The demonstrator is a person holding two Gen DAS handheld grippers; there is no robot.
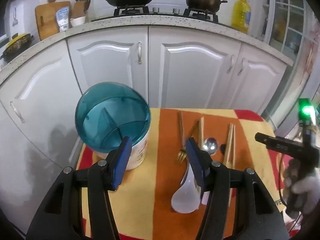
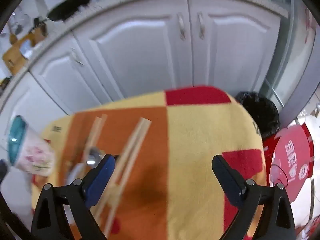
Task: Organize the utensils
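The cloth on the surface has big blocks of yellow, orange and red. The holder is white with a pale flower print, and its top insert is clear teal. The fork is gold, the spoon silver, the chopsticks light wood.

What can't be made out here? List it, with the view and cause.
- Left wrist: the white spoon's handle, hidden behind the left gripper's finger.
- Left wrist: whether the blue-topped utensil holder holds anything; its tinted top blocks the inside.
- Right wrist: the chopsticks and metal spoon, smeared by motion blur.
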